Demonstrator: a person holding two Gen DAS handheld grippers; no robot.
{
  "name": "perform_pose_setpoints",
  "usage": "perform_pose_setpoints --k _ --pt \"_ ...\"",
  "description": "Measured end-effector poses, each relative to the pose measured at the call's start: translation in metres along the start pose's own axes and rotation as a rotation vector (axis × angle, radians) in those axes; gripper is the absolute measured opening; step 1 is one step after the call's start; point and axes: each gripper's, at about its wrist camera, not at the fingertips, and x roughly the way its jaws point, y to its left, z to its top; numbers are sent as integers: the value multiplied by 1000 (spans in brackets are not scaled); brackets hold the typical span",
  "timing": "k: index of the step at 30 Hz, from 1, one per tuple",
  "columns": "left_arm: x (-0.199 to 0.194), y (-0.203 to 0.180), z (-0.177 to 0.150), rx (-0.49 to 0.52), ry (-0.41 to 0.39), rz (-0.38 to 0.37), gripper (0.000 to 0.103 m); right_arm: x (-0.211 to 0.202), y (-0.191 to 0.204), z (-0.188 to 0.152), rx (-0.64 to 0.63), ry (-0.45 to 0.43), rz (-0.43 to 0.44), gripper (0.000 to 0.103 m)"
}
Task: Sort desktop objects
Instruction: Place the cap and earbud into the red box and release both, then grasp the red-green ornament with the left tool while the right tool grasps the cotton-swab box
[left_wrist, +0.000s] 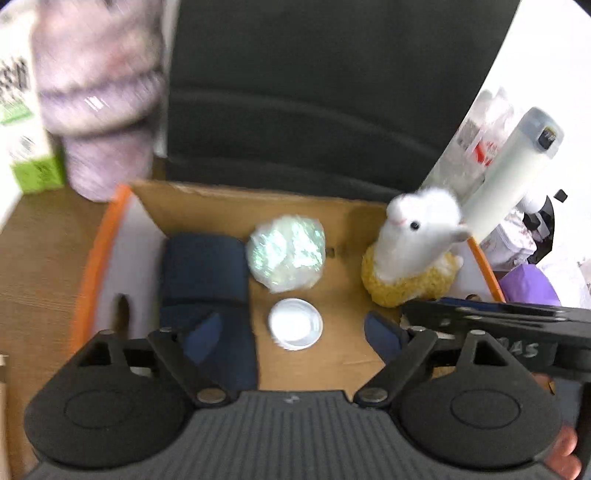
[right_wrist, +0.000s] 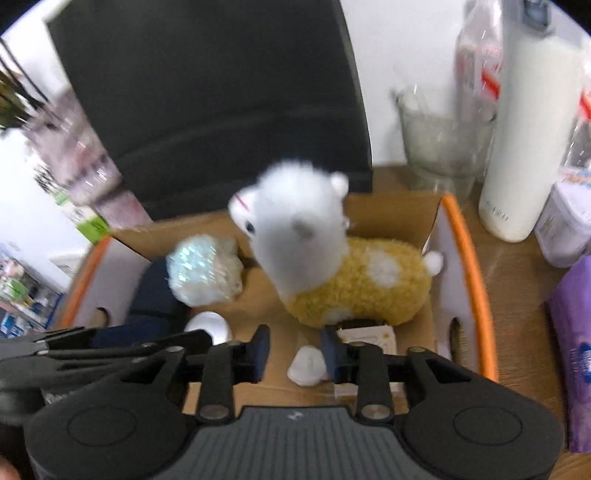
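Observation:
An open cardboard box with orange-edged flaps (left_wrist: 199, 206) (right_wrist: 391, 210) sits on the wooden desk. Inside it stand a white and yellow alpaca plush (left_wrist: 410, 251) (right_wrist: 332, 273), an iridescent wrapped ball (left_wrist: 286, 254) (right_wrist: 203, 269), a dark blue rolled item (left_wrist: 203, 266) (right_wrist: 155, 295), a white round lid (left_wrist: 295, 324) (right_wrist: 210, 325), a small white lump (right_wrist: 306, 363) and a pale small box (right_wrist: 369, 338). My left gripper (left_wrist: 293, 334) hangs open and empty above the box. My right gripper (right_wrist: 295, 352) is partly open and empty over the white lump, just in front of the alpaca.
A black monitor (left_wrist: 314, 92) (right_wrist: 207, 92) stands behind the box. A purple-patterned tumbler (left_wrist: 103, 110) and a green-white carton (left_wrist: 22, 110) stand at the left. A white bottle (right_wrist: 532, 129), a glass cup (right_wrist: 439, 147), plastic bottles and a purple pack (right_wrist: 576, 350) crowd the right.

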Motion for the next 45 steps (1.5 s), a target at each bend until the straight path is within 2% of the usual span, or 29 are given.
perform_pose_setpoints --k 2,4,5,7,8,11,14,17,21,23,25,27,29,31,37,42,45 --pt "-21 -3 -2 10 -15 23 89 -23 4 -6 -31 -36 -29 42" --pt "-43 -3 -11 24 -39 40 100 -44 8 -13 -64 -56 -57 44" --pt "-55 -4 -22 24 -69 54 103 -55 11 -20 -75 -66 -65 45" --pt "-79 -5 -55 25 -117 98 103 -77 14 -37 -91 -100 -76 53" --pt "-87 -7 -71 26 -135 112 103 -89 16 -51 -96 -119 -77 55" --pt "-119 -9 -127 45 -200 86 103 -123 19 -101 -112 -154 -23 60" --pt "-134 -18 -179 42 -225 112 103 -149 24 -159 -128 -197 30 71" --pt "-146 -26 -227 69 -240 136 103 -165 26 -215 -149 -234 -30 74" --pt "-168 -30 -298 142 -340 168 103 -175 23 -289 -193 -242 -220 74" --pt "-175 -30 -322 134 -329 175 103 -179 20 -317 -188 -232 -217 74" --pt "-182 -30 -341 115 -308 146 103 -188 16 -340 -177 -239 -154 74" --pt "-190 -31 -359 113 -318 110 103 -196 15 -357 -189 -267 -134 75" --pt "-194 -34 -371 139 -339 131 103 -200 19 -367 -223 -283 -169 76" --pt "-194 -35 -378 155 -344 159 103 -201 23 -375 -254 -297 -186 81" --pt "-193 -34 -380 146 -343 167 103 -197 31 -385 -287 -311 -184 84" --pt "-193 -34 -373 151 -355 142 103 -194 30 -381 -287 -321 -194 84" --pt "-190 -37 -351 147 -373 91 103 -195 26 -368 -277 -338 -182 84"
